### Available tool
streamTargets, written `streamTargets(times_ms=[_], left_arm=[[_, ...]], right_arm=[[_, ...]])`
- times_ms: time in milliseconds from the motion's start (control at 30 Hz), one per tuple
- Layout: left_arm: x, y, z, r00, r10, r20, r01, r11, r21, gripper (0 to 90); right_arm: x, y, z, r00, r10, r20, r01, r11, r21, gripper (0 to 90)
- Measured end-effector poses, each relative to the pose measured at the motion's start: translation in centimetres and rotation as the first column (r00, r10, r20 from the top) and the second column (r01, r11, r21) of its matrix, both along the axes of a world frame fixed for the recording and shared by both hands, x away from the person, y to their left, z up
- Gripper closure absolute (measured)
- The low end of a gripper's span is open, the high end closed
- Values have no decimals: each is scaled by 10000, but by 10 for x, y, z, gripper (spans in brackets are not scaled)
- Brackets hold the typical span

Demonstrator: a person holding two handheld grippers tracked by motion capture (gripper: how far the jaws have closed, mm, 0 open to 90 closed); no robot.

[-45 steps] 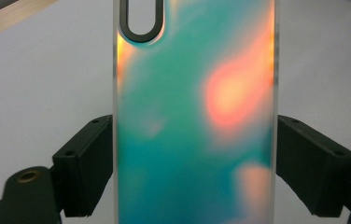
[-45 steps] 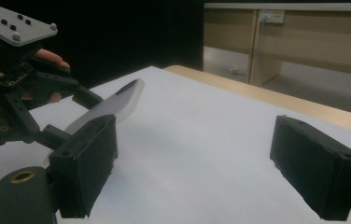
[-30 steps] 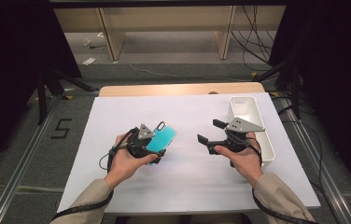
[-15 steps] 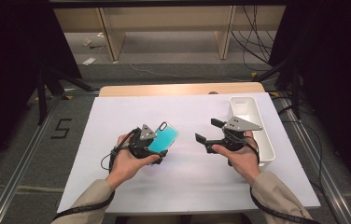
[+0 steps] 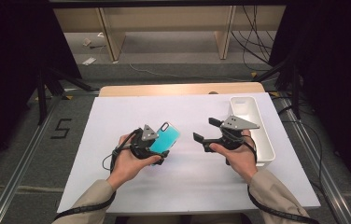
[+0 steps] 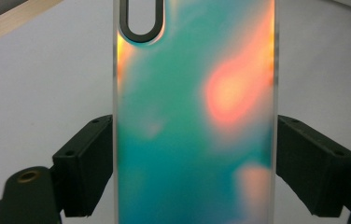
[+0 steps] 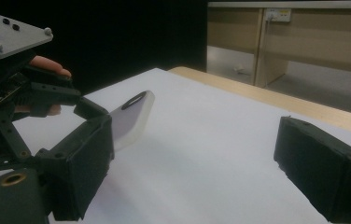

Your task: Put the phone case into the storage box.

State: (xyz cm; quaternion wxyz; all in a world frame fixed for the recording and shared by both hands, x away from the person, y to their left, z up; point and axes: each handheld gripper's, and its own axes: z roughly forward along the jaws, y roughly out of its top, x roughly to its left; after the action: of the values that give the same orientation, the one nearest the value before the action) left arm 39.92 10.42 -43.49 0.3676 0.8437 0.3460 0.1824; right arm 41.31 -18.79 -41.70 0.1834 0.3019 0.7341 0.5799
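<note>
- Change since the earlier frame: almost none; the right gripper (image 5: pixel 209 132) has edged slightly toward the left one, and the phone case (image 5: pixel 164 138) stays where it was.
- Near: the left gripper (image 5: pixel 157 150), held in the person's left hand (image 5: pixel 128 163), has its jaws clenched on the phone case's two long edges, near its lower half, above the white table (image 5: pixel 117 116).
- Handling: the case looks light, thin and somewhat flexible, with a glossy, slippery iridescent back; a hold across the long edges, clear of the camera cut-out (image 6: pixel 139 21), seems safest against bowing or slipping.
- Middle: the right gripper's jaws stand released, with nothing between them, facing the case from well apart.
- Far: a white tray (image 5: pixel 267 144) lies beside the right hand (image 5: pixel 239 156) at the table's right edge.
</note>
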Motion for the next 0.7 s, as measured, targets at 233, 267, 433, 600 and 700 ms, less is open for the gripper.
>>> streamTargets(times_ms=[233, 267, 433, 600, 700], left_arm=[[-1, -3, 0, 10000, -79, 37, 78, 10000, 14, 169], [-1, -4, 0, 10000, -89, 35, 89, 10000, 18, 169], [-2, -5, 0, 9999, -116, 32, 116, 9999, 28, 169], [-2, -7, 0, 9998, -177, 54, 177, 9998, 21, 169], [-3, -10, 0, 9997, -219, 73, 219, 9998, 4, 170]], right_arm=[[2, 3, -1, 10000, -4, -55, 4, 10000, 46, 129], [2, 3, -1, 10000, 3, -78, -2, 10000, 42, 129], [4, 5, -1, 9999, 1, -117, 0, 10000, 72, 130], [6, 7, -2, 9999, 16, -165, -14, 9999, 134, 131], [6, 8, -1, 9998, 36, -171, -34, 9999, 138, 132]])
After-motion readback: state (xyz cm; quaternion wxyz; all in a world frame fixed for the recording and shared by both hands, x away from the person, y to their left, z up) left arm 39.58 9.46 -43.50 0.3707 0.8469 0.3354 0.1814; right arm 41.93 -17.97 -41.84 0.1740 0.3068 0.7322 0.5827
